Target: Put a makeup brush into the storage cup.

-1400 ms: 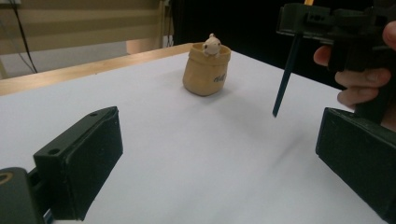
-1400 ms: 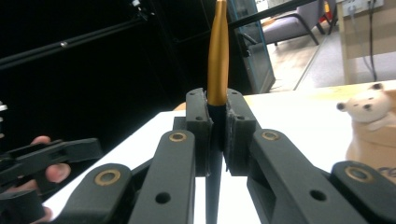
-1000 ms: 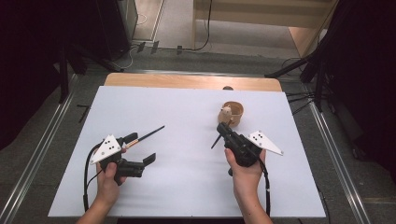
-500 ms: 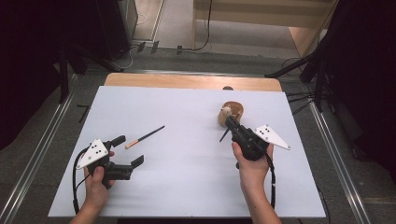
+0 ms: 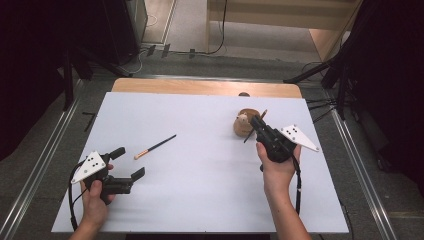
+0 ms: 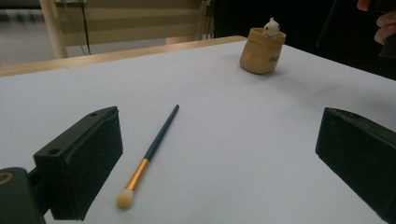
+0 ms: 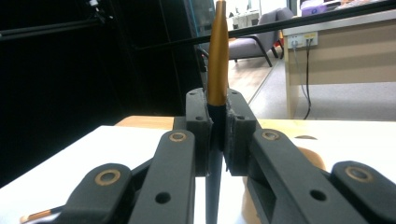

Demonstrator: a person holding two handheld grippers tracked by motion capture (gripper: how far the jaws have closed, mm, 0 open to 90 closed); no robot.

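Since a second ago the left hand-held gripper [image 5: 129,162] has pulled back toward the near-left corner of the white-topped bench [image 5: 200,200], leaving the thin dark-handled makeup brush with a gold ferrule and pale bristle tip [image 5: 155,146] lying flat on its own, and the right hand-held gripper [image 5: 256,122] has drifted a bit to the right and up, staying next to the little tan wooden cup with a small white figure perched on its rim [image 5: 243,125]. The left one's jaws stand wide apart with nothing between them; in the left gripper view the loose brush [image 6: 149,151] lies on the bench between and just ahead of the two black jaws, bristles toward the camera, handle pointing off toward the cup [image 6: 262,51] at the far side. The right one is clamped tight on a second slim brush with a dark stem and a gold-coloured tapered end [image 7: 217,56]; in the right gripper view it stands straight up through the closed jaws, and from above you can see it poking out both sides of the jaws, tilted, right beside the cup. The two grippers are well apart, one at each side of the bench.
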